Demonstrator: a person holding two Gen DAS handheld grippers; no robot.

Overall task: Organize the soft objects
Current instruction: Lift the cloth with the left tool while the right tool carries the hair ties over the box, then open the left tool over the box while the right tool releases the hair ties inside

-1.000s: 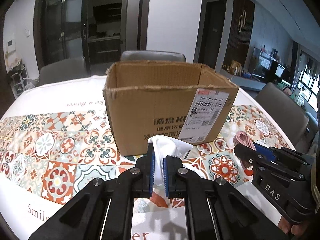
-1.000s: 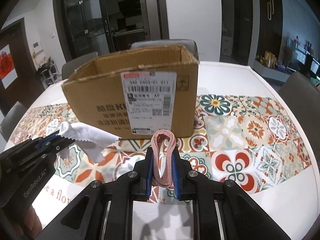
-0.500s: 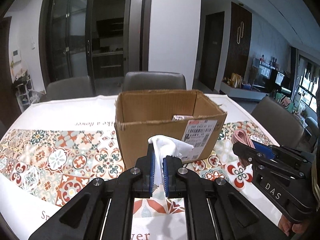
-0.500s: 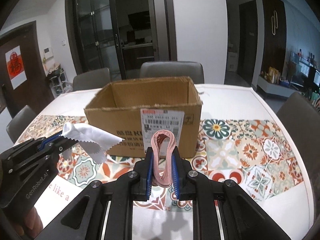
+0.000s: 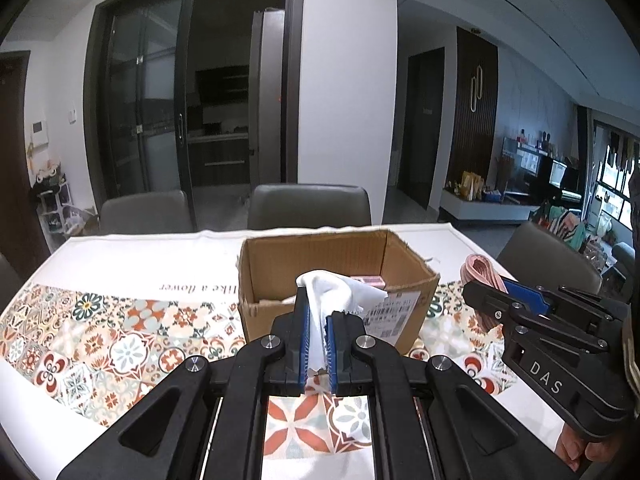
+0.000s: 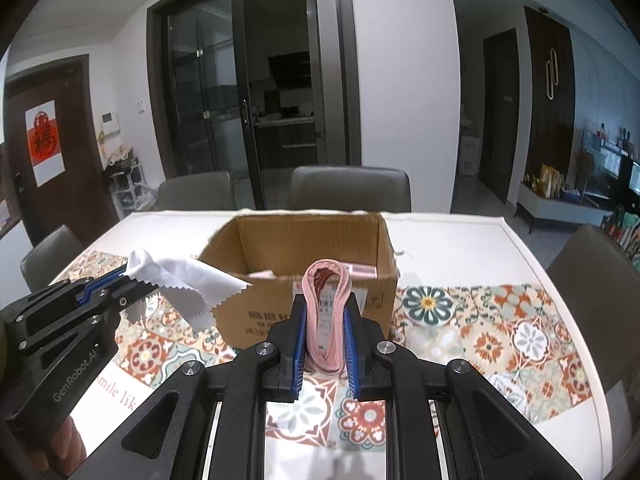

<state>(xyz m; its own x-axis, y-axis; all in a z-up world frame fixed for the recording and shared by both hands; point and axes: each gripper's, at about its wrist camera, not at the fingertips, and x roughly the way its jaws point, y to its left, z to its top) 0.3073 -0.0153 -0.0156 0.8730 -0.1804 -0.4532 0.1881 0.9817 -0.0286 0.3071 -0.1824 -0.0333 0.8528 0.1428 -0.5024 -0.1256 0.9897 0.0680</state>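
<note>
My left gripper (image 5: 317, 312) is shut on a white cloth (image 5: 328, 292) with zigzag edges, held in the air in front of the open cardboard box (image 5: 316, 248). My right gripper (image 6: 325, 312) is shut on a pink looped band (image 6: 325, 304), also in the air before the box (image 6: 308, 236). Each gripper shows in the other's view: the right one with the pink band (image 5: 480, 272) at right, the left one with the white cloth (image 6: 188, 280) at left. A small pink item (image 5: 366, 279) lies inside the box.
The box stands on a table with a patterned tile cloth (image 5: 120, 344). Grey chairs (image 5: 308, 206) stand along the far side and one (image 6: 592, 264) at the right. Glass doors and a white pillar are behind.
Both grippers have risen and drawn back from the box, still holding their items. The box looks smaller and lower now, and its inside shows.
</note>
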